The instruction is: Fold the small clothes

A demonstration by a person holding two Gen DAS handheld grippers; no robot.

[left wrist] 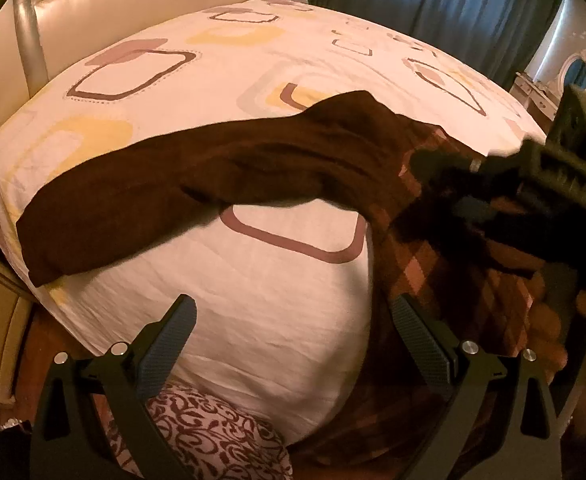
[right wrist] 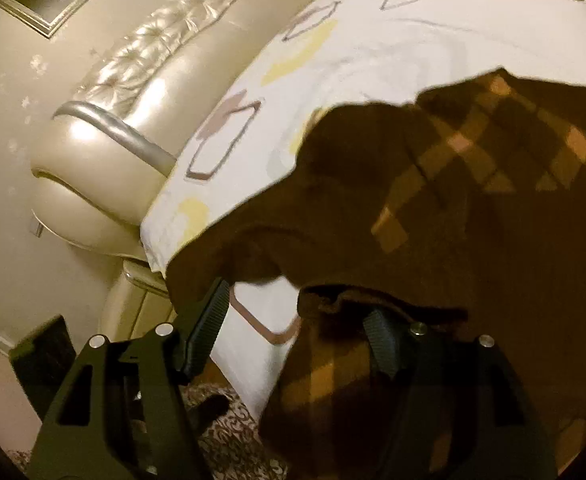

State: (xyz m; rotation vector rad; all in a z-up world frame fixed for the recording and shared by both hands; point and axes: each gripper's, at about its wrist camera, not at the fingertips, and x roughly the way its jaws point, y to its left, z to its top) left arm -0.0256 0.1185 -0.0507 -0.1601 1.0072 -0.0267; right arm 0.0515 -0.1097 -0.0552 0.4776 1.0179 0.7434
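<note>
- two grippers work one brown argyle sweater (left wrist: 445,264) lying on the bed sheet (left wrist: 253,320), sleeve (left wrist: 165,200) stretched left.
- left gripper (left wrist: 293,344) hangs wide, empty.
- right gripper (right wrist: 297,320) stands wide, hem loose between pads.
- best: grip the cuff, fold the sleeve across the body.

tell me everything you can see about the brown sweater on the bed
The dark brown knit sweater with an argyle diamond front lies unfolded on the patterned white bed sheet. One plain brown sleeve stretches out across the sheet toward the bed's edge. The body shows tan and pinkish diamonds and hangs partly over the bed's near edge. The right tool hovers open at a bunched fold of its fabric; the left tool is open, its right finger beside the body.
</note>
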